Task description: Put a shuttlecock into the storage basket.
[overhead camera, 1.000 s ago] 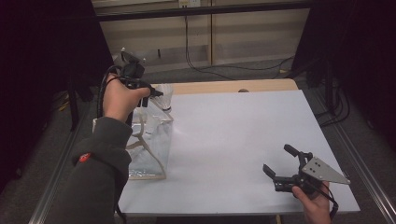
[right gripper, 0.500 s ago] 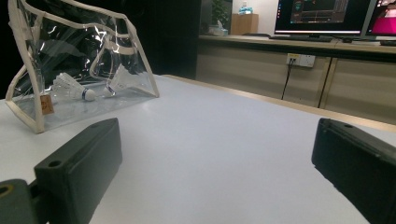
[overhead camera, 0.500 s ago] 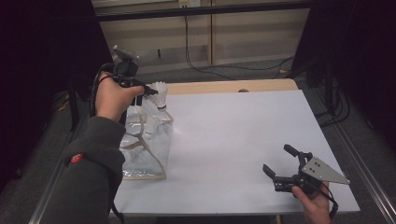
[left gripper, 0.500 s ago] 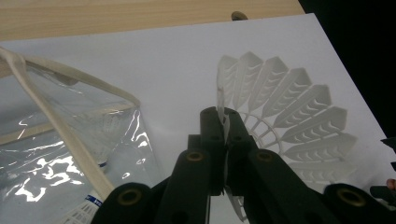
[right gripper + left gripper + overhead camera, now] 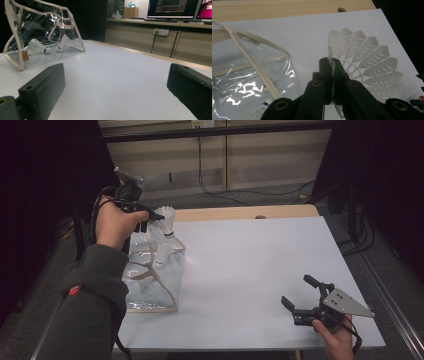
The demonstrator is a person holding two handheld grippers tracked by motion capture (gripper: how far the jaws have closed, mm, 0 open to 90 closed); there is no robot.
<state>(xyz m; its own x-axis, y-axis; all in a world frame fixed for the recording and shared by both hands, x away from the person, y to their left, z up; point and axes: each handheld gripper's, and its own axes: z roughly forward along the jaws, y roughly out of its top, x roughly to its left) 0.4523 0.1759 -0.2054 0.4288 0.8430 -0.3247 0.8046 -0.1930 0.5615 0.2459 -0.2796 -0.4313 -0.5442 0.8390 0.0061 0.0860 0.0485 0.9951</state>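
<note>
White plastic feathers fan out from the left gripper (image 5: pixel 331 75), whose black jaws are pressed together on the thin skirt of a shuttlecock (image 5: pixel 367 67). Pinching the rim rather than the cork seems sensible: the skirt is the part narrow enough to sit between the pads. In the high view the left gripper (image 5: pixel 150 217) holds the shuttlecock (image 5: pixel 165 217) in the air just above the open mouth of the clear bag (image 5: pixel 155 275), which stands at the left side of the white table (image 5: pixel 250 270), likely to lift it out or drop it in. Two more shuttlecocks (image 5: pixel 40 47) lie inside. The right gripper (image 5: pixel 300 300) rests low near the table's front right, jaws spread on nothing, well apart from the bag.
</note>
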